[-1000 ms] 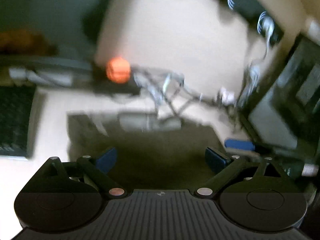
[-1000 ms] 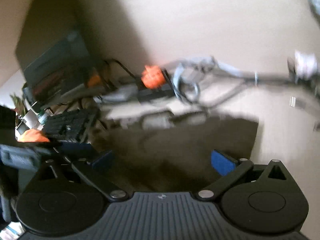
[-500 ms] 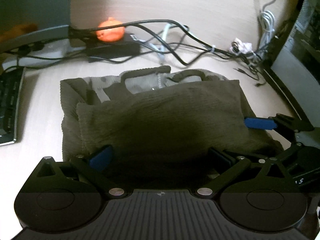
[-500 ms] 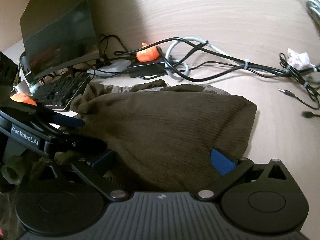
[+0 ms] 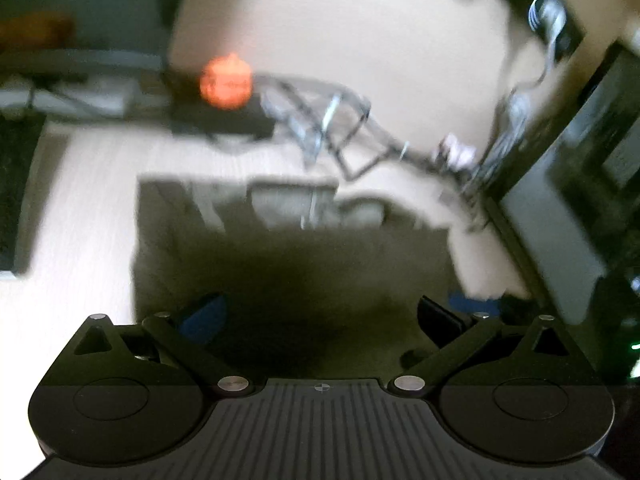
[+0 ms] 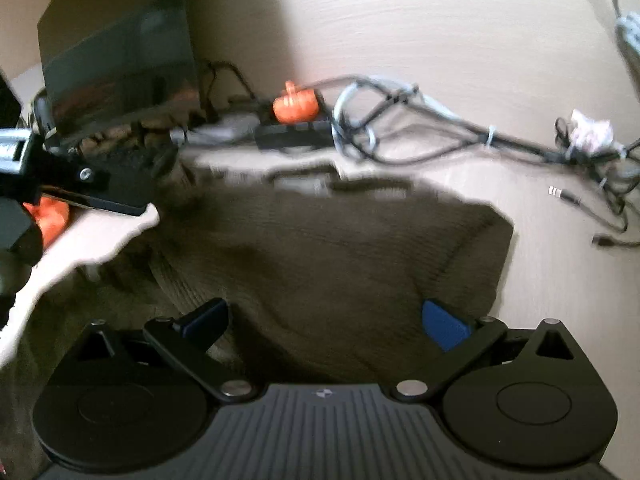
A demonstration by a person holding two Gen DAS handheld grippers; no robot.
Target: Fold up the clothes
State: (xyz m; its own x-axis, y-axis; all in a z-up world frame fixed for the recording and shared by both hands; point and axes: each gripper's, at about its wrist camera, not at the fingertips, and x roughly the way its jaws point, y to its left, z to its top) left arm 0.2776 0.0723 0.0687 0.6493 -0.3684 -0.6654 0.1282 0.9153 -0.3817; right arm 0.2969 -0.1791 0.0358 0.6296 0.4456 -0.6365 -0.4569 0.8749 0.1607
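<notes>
Olive knit garment on desk, folded, long axis crosswise to both grippers.

Left wrist view: left gripper (image 5: 320, 314) spread, empty; garment (image 5: 280, 264) directly ahead. Right wrist view: right gripper (image 6: 326, 320) spread, empty, over garment's (image 6: 332, 248) near edge; both equally near.

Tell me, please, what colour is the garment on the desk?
Dark olive-brown garment, clearest in the right wrist view.
</notes>
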